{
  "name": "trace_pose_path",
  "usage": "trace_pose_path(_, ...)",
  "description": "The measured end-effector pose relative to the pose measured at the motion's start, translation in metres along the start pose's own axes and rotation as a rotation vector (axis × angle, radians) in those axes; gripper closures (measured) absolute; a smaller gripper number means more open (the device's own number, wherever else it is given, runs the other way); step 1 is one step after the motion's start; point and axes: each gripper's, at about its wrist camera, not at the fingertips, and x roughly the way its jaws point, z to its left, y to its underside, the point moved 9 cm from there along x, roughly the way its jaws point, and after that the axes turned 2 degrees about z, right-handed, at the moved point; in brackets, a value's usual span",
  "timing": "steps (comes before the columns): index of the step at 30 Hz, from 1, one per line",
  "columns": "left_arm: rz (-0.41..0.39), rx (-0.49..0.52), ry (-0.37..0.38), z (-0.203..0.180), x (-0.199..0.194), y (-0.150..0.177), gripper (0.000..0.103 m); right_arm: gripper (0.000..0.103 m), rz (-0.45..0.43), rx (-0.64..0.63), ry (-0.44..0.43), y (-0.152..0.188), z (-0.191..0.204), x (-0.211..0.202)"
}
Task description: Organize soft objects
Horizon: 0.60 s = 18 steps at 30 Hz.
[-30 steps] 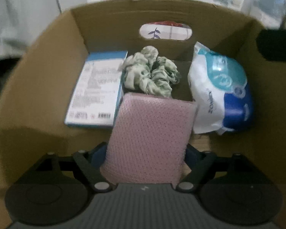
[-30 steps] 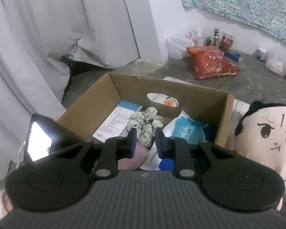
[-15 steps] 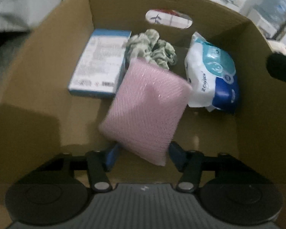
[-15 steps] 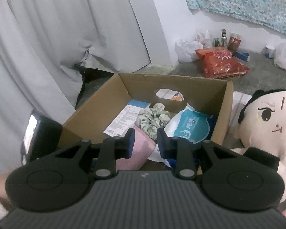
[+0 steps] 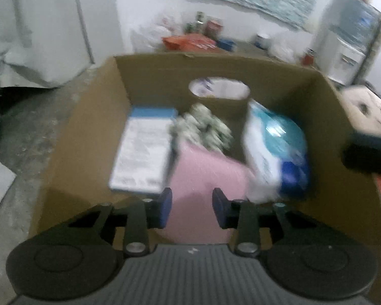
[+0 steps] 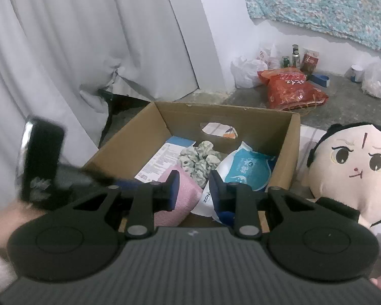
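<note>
Pink sponge cloth lies flat on the floor of the cardboard box, near the front wall, tucked between the blue-and-white leaflet pack on the left and the wet-wipes packet on the right; the green floral scrunchie sits just beyond it, toward the far wall with the handle cutout. Judging by how they lie, the soft items are being gathered side by side so each keeps its own patch of the floor. The plush doll sits outside the box, just right of its right wall, and probably remains to be packed. The left gripper hangs above the sponge cloth with nothing between its blue pads; its jaws have just been closing and stand partly apart, clear of the cloth. The right gripper hovers at the near edge of the box, jaws nearly together and empty.
</note>
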Motion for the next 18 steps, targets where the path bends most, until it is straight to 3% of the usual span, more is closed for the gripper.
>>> trace_pose_path(2, 0.042, -0.037, -0.027, 0.009, 0.023, -0.01, 0.062, 0.078, 0.001, -0.003, -0.002, 0.0, -0.001, -0.001)
trace_pose_path(4, 0.104, -0.123, -0.003, 0.014, 0.044, -0.005, 0.063, 0.078, 0.004, -0.006, -0.006, 0.001, -0.001, -0.001)
trace_pose_path(9, 0.122, -0.249, 0.028, 0.014, 0.042, -0.001, 0.063, 0.077, 0.01, -0.002, -0.008, 0.005, -0.003, 0.002)
trace_pose_path(14, 0.109, -0.229, -0.031, 0.008, 0.043, -0.005, 0.062, 0.076, 0.015, 0.026, -0.012, 0.009, -0.007, 0.007)
trace_pose_path(18, 0.079, -0.181, -0.082, 0.005, 0.036, -0.018, 0.067, 0.076, 0.011, 0.036, -0.004, 0.012, -0.008, 0.001)
